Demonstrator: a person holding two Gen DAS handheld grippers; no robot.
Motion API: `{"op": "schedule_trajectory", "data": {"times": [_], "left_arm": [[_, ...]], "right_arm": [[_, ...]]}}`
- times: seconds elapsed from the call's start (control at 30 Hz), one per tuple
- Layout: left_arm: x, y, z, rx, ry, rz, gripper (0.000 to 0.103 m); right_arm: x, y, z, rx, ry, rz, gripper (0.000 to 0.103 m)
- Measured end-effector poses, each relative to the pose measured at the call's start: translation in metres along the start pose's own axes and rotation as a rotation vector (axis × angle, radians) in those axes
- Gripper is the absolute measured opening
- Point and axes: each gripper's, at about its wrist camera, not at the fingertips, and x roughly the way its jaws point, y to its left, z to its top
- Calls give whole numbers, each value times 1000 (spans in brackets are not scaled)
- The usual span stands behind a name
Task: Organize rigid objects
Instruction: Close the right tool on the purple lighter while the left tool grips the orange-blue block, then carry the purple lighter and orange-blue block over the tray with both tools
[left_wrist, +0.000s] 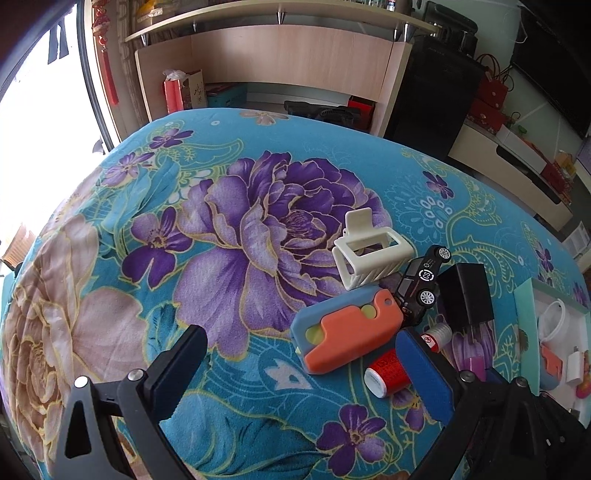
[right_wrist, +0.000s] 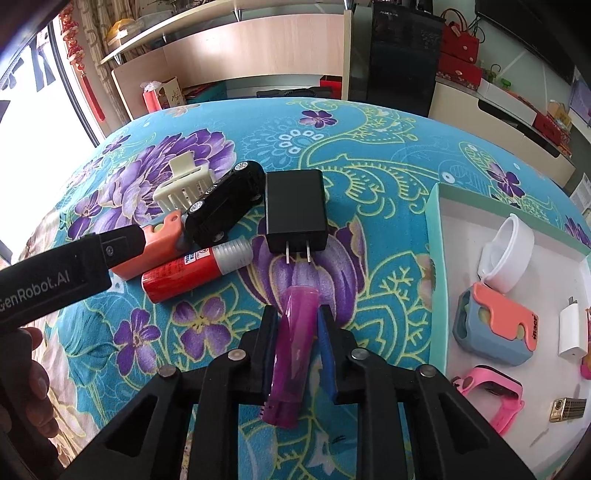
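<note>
1. R gripper (right_wrist: 297, 325): closed tight on a purple lighter (right_wrist: 293, 350), held lengthwise between the pads, lifted just above the floral cloth (right_wrist: 369, 129). Not in the tray yet.
2. L gripper (left_wrist: 303, 365): spread wide, holding nothing. It hangs over the pile's near-left side; its right finger (left_wrist: 424, 373) is just beside the red tube.
3. Tray (right_wrist: 432, 236) at right of the cloth already holds: white open case (right_wrist: 511, 251), blue-orange toy (right_wrist: 495, 328), white charger (right_wrist: 572, 328), pink watch (right_wrist: 491, 387), gold lighter (right_wrist: 569, 408). So roughly half sorted, as I judge it.
4. Left on the cloth, bunched together w/ some touching: black adapter (right_wrist: 295, 210), prongs facing near; black toy car (right_wrist: 225, 203) on its side; cream hair claw (right_wrist: 186, 184) at far left; second blue-orange toy (left_wrist: 347, 332); red glue tube (right_wrist: 195, 269) w/ grey cap.
5. Next, prob.: carry the lighter right into the tray, then 5 more items to go.
</note>
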Motion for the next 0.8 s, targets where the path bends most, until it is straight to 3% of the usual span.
{"op": "schedule_trajectory", "data": {"times": [0.23, 0.43, 0.6, 0.8], "left_arm": [[16, -15, 0, 32, 13, -10, 103], [23, -22, 0, 52, 14, 1, 92], [23, -22, -1, 59, 15, -5, 75], [20, -20, -3, 56, 14, 0, 75]], "right_arm": [[1, -7, 1, 19, -7, 9, 21], [1, -9, 1, 22, -9, 14, 21], [0, -10, 0, 24, -10, 18, 20], [0, -11, 1, 26, -10, 22, 20]]}}
